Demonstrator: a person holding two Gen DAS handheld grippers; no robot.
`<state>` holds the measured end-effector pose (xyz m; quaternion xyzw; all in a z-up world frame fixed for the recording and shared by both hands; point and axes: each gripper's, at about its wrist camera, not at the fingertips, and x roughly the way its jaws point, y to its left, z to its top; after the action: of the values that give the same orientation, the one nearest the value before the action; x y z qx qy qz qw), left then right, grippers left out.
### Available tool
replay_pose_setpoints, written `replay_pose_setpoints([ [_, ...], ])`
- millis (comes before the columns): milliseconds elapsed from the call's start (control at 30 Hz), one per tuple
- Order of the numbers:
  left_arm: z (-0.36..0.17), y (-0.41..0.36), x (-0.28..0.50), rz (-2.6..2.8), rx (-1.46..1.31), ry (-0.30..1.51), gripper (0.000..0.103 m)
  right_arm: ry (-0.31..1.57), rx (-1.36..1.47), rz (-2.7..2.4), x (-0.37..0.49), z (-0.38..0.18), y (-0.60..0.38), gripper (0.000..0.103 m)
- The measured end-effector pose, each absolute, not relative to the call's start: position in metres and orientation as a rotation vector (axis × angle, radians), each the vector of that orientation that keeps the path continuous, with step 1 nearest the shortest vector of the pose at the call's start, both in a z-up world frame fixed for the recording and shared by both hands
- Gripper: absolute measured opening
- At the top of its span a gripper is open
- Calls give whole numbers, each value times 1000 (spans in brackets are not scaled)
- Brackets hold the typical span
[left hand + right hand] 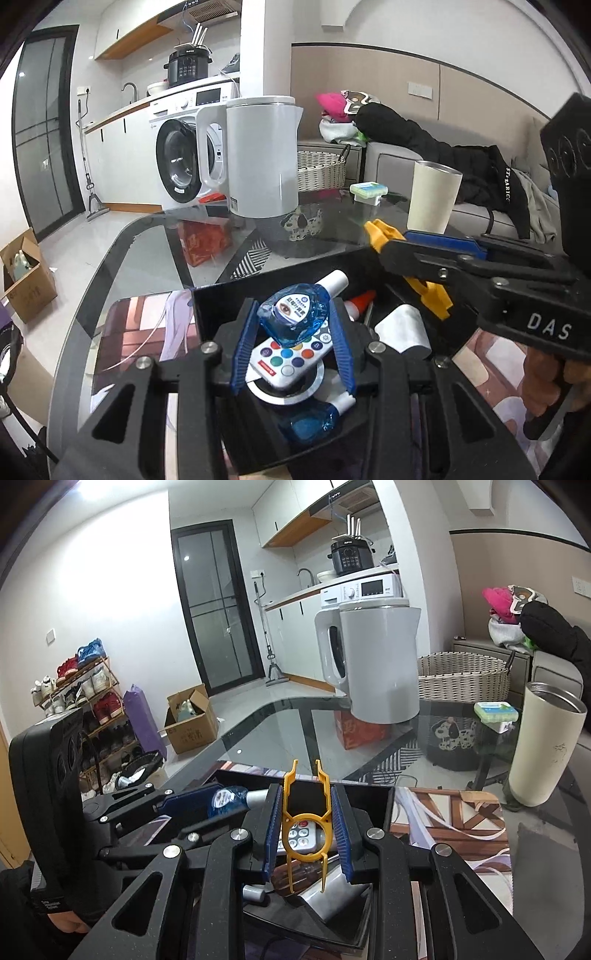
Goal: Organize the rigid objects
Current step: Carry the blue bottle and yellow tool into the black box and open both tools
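Note:
A black open box (221, 295) sits on the glass table. My left gripper (293, 325) is shut on a blue eye-drop bottle (295, 317) and holds it over the box. Under it lie a white remote with coloured buttons (286, 360), a second blue bottle (310, 421), a silver disc (291, 397), a red-tipped glue tube (360, 302) and a white cylinder (404, 330). My right gripper (306, 814) is shut on a yellow plastic clip tool (306, 812) above the same box; it also shows in the left wrist view (410, 266).
A white kettle (258, 155), a cream tumbler (432, 195) and a green-lidded box (367, 190) stand further back on the glass table (147, 258). A printed mat (450, 823) lies under the box. A sofa with clothes is at the right.

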<state>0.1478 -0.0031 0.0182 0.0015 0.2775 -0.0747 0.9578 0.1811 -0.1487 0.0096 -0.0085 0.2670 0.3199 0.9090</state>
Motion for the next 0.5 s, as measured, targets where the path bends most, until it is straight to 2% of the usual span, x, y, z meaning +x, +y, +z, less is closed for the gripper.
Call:
replay_pose_setpoints([
  [500, 12, -4, 147, -150, 30, 578, 38, 635, -53, 649, 200, -15, -126, 26],
])
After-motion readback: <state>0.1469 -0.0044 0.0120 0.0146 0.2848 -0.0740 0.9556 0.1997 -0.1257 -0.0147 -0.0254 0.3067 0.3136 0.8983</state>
